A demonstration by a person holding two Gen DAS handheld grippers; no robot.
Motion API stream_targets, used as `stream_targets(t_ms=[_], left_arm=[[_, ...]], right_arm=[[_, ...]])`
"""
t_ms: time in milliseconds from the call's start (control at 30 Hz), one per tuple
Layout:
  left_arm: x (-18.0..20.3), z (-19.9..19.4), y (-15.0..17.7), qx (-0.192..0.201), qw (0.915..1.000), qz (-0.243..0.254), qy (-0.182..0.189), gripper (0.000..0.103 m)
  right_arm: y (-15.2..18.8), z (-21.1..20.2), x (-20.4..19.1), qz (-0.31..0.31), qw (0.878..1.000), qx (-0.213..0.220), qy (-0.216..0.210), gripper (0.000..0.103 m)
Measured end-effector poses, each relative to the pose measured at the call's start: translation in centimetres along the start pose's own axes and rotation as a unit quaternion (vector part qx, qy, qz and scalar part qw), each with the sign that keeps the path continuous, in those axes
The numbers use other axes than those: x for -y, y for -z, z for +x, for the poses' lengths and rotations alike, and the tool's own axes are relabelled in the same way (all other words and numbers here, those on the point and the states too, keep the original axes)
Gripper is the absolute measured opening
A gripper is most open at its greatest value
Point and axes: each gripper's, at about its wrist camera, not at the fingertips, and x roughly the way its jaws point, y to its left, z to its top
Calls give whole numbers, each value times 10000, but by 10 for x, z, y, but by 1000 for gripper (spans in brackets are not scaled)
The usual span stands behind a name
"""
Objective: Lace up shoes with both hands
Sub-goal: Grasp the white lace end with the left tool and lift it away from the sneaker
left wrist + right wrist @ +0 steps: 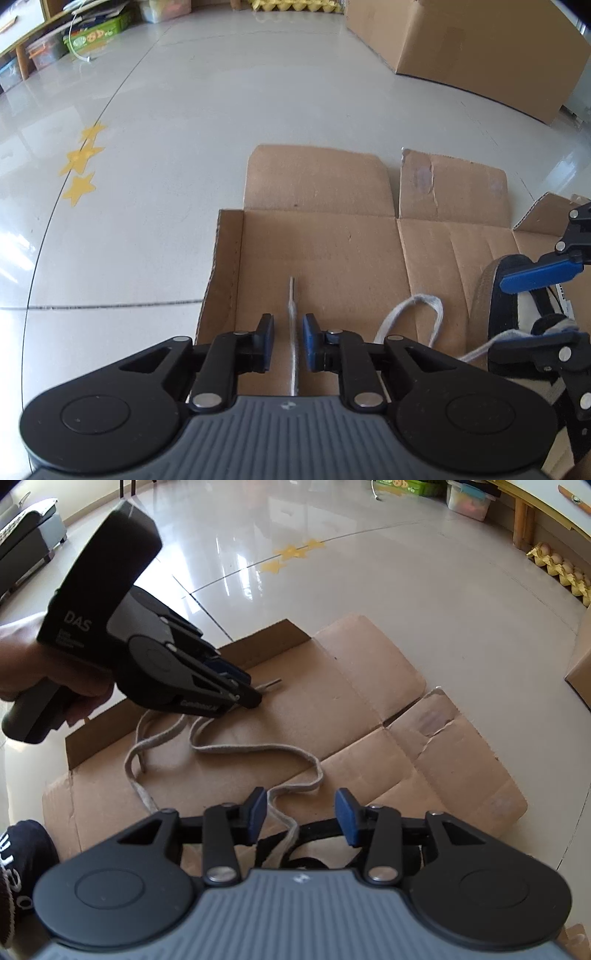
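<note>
A glossy pale tiled floor (pixel 192 122) is seen ahead of the tools, brightened by daylight reflections. Yellow star stickers (pixel 82 162) are stuck along a curved dark line. A flattened cardboard sheet (pixel 343 686) is spread directly below. A large cardboard box (pixel 469 48) is set beyond, and low wooden shelving (pixel 26 40) with bins is placed at the far edge

left tongs (pixel 255 698) over shoelace (pixel 255 751) on cardboard (pixel 369 686).
</note>
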Motion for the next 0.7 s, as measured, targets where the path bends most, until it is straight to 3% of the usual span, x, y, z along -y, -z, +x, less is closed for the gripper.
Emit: stream_targets(t_ms=[100,233,433,500,533,700], left_arm=[[5,4,-3,37,9997,255,-48,16],[14,4,-2,21,9977,674,-53,2],[29,-7,5,-175,9876,1561,-40,1],[35,-18,8,-179,9776,2096,-72,1],[39,-28,8,-221,9687,2470,-90,1],[56,-78,3,-530,9149,3988,-320,1]], right_arm=[[1,-3,1,28,10000,9,2,45],[4,-6,3,71,10000,21,33,46],[9,-20,9,126,9998,92,118,47],[12,-28,13,168,9996,145,151,47],[14,-34,15,192,9995,174,180,47],[26,-64,24,360,9983,333,309,48]])
